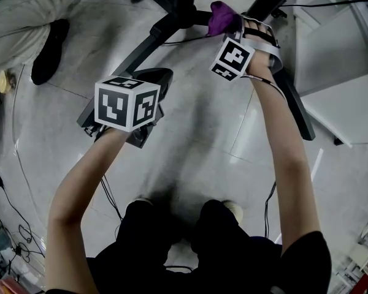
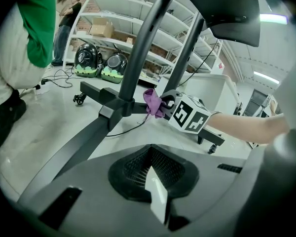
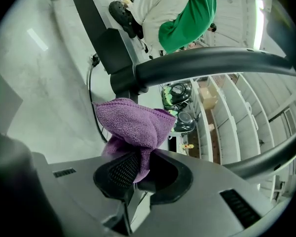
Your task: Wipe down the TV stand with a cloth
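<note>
right gripper (image 3: 133,177) clamped on purple cloth (image 3: 134,125): fuzzy microfibre, bunched, sticking out ahead of the jaws at the tv stand (image 1: 172,20) hub, probably touching it. stand is black tubular metal, with legs splayed along the glossy floor (image 1: 202,133). left gripper (image 2: 155,184) closed, empty, above one leg.

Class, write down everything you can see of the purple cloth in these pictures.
The purple cloth looks like soft, fine-looped microfibre. It is bunched into a rounded wad, with a stitched hem running along its top edge. Its lower folds are pinched between the jaws of the right tool, which is shut on it, and the rest puffs out ahead of the jaws. It is held at the black TV stand, by the joint where a curved tube meets the base bar, and seems to touch it.
</note>
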### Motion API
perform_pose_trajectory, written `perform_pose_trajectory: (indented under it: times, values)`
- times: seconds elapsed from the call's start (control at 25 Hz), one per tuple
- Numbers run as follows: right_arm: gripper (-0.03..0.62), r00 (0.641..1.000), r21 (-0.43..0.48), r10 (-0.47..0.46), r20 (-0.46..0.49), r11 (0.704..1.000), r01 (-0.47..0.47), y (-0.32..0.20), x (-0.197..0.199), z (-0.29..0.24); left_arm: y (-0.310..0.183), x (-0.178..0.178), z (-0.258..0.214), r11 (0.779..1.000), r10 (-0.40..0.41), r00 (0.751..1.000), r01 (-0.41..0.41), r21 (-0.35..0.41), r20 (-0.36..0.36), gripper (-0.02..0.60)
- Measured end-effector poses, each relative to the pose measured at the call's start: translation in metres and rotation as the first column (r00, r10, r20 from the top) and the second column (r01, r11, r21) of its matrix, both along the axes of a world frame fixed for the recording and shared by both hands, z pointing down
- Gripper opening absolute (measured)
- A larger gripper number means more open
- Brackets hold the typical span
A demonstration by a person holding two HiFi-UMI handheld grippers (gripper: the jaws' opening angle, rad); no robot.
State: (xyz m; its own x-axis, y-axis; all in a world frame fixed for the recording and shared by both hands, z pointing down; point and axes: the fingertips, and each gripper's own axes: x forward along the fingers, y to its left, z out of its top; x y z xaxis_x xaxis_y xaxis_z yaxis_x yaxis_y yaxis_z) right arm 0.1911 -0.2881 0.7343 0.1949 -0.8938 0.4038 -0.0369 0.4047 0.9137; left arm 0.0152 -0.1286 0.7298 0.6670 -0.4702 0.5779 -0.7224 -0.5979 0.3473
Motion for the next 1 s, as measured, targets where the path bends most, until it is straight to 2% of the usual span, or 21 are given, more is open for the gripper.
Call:
perform_pose_trajectory:
  times: [0.32, 1.0]
  values:
    - [0.069, 0.999, 0.029, 0.037, 0.025, 0.999, -0.037, 0.003, 0.012, -0.014, 0.002, 0.001, -0.003, 1.0, 0.004, 1.0, -0.004, 0.007, 0.001, 0.006]
    - [0.069, 0.999, -0.01, 0.045, -0.008, 0.999, -0.046, 0.03, 0.04, -0.007, 0.009, 0.017, -0.006, 0.999, 0.039, 0.999, -0.039, 0.009, 0.003, 0.006]
